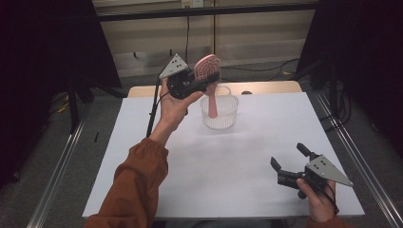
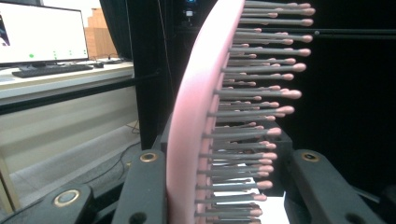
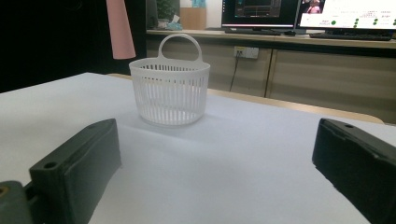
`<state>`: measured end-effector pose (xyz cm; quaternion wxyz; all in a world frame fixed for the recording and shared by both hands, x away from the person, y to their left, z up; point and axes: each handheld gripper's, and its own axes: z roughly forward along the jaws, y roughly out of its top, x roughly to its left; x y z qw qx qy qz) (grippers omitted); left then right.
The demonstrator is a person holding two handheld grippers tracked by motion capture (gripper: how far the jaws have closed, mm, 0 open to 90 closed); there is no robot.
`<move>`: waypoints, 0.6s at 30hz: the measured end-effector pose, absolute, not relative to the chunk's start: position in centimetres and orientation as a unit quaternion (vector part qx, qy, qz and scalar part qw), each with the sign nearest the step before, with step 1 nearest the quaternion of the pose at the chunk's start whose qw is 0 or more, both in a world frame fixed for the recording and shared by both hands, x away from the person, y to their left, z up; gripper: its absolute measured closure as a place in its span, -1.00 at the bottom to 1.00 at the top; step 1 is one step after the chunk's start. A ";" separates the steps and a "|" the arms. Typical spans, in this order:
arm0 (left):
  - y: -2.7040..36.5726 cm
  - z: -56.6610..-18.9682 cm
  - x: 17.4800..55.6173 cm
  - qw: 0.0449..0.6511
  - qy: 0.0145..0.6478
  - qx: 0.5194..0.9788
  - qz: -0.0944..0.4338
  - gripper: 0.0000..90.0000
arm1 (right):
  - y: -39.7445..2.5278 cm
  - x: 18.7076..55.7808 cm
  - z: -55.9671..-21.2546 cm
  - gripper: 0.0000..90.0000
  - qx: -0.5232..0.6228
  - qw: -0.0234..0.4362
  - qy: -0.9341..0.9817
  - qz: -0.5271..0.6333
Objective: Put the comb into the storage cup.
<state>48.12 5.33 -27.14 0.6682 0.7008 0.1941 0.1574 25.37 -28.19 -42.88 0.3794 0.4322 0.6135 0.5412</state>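
White tabletop point(image 1: 228, 171); pink bristled hairbrush point(image 1: 209, 71)

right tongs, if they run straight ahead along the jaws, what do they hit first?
Most likely the white slatted basket. In the right gripper view it stands ahead between the open jaws, a little left of centre, with bare white table before it. Depth is unclear, so the right tongs might just skim past its right side.

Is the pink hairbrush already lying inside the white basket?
No, the left gripper holds the pink hairbrush up in the air, its handle hanging above the white basket on the table.
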 end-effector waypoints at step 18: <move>3.9 -26.3 49.5 0.666 0.206 0.694 0.183 0.39 | -28.1 25.3 -42.9 -0.99 0.428 0.375 0.616 0.545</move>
